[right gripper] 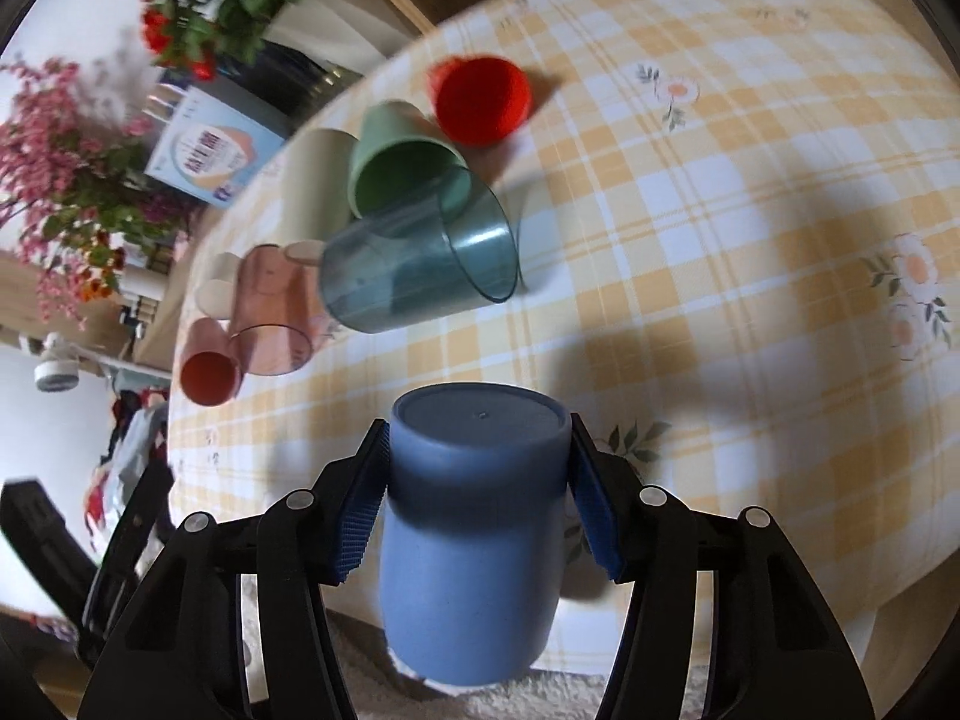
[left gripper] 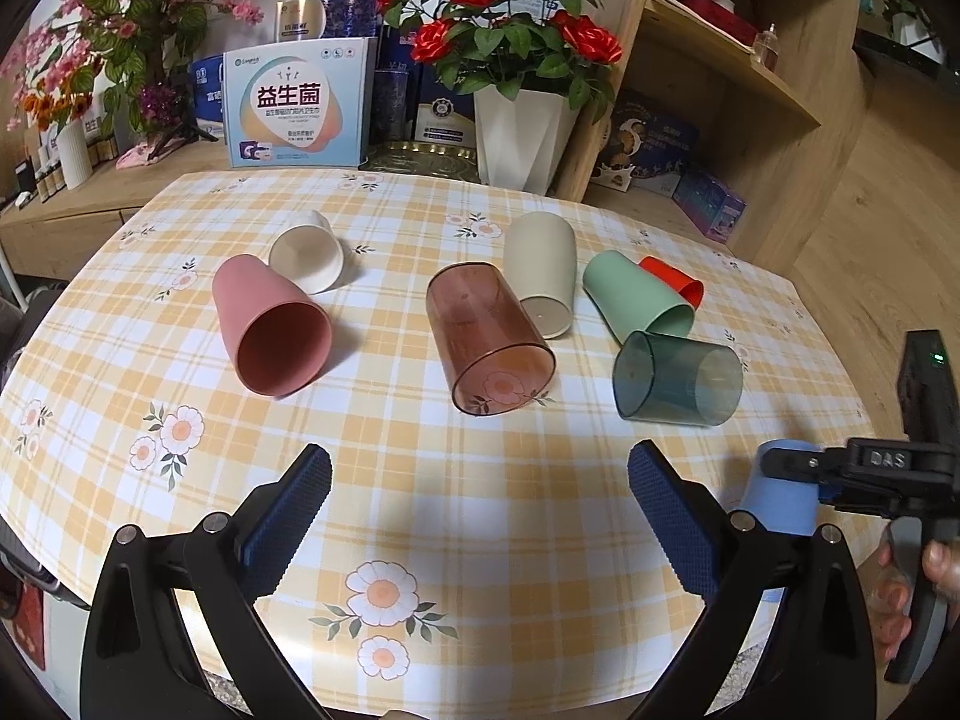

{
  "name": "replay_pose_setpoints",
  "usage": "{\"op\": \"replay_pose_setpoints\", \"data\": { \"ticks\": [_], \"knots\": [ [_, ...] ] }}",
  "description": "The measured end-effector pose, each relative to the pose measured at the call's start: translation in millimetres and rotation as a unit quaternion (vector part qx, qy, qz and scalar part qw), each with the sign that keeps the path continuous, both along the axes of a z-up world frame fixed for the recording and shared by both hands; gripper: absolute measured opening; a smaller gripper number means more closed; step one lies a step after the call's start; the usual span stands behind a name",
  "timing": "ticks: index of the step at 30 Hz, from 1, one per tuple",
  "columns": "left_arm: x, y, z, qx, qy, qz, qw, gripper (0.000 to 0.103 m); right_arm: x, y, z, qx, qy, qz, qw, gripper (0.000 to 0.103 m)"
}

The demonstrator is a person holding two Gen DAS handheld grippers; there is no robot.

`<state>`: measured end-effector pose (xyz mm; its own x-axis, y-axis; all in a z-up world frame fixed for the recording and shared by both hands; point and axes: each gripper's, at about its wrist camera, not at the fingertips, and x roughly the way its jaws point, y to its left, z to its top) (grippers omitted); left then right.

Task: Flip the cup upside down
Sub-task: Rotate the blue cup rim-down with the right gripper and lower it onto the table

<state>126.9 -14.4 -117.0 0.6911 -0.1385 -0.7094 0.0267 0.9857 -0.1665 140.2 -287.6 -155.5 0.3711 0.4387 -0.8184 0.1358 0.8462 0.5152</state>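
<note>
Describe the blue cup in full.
The blue cup is opaque, matte and plastic-looking, with a recessed flat base that has a tiny centre mark. The right tool grips its sides with ridged blue pads. Its base faces the camera; its mouth is hidden. It sits at the table's near edge, apart from the other cups.

checked tablecloth (left gripper: 420, 480) | wooden shelf unit (left gripper: 750, 90) right | wood floor (left gripper: 870, 240) | red roses (left gripper: 510, 0) behind

Blue cup (right gripper: 474, 534): mouth hidden, under its own body at the table's (right gripper: 750, 312) near edge; in left wrist view mostly covered by right gripper (left gripper: 798, 480). Red cup (left gripper: 675, 279) half-hidden behind green cup (left gripper: 636, 300). Far cups and flowers (right gripper: 78, 180) motion-blurred in right wrist view.
</note>
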Motion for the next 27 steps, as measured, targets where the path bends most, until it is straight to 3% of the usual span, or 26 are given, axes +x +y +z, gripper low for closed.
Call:
{"op": "replay_pose_setpoints", "data": {
  "ticks": [9,15,23,24,25,27],
  "knots": [
    [-4,-14,0,0.004,-0.001,-0.018,0.9998,0.097,-40,-10,26,-0.022,-0.077,0.001,0.997,0.055],
    [-5,-17,2,0.005,-0.006,-0.02,0.9998,0.097,-34,-27,42,-0.052,-0.102,-0.014,0.993,0.054],
    [-5,-11,2,-0.001,-0.007,-0.01,0.9999,0.097,-4,-64,68,-0.164,-0.12,-0.04,0.978,0.052],
    [-4,-10,2,-0.002,-0.006,-0.009,0.9999,0.097,1,-69,68,-0.171,-0.116,-0.041,0.978,0.05],
    [-4,-9,2,-0.002,-0.006,-0.009,0.9999,0.097,1,-71,67,-0.174,-0.115,-0.04,0.977,0.037],
    [-4,-9,1,-0.004,-0.004,-0.009,0.9999,0.097,5,-73,65,-0.181,-0.109,-0.037,0.977,0.033]
  ]
}}
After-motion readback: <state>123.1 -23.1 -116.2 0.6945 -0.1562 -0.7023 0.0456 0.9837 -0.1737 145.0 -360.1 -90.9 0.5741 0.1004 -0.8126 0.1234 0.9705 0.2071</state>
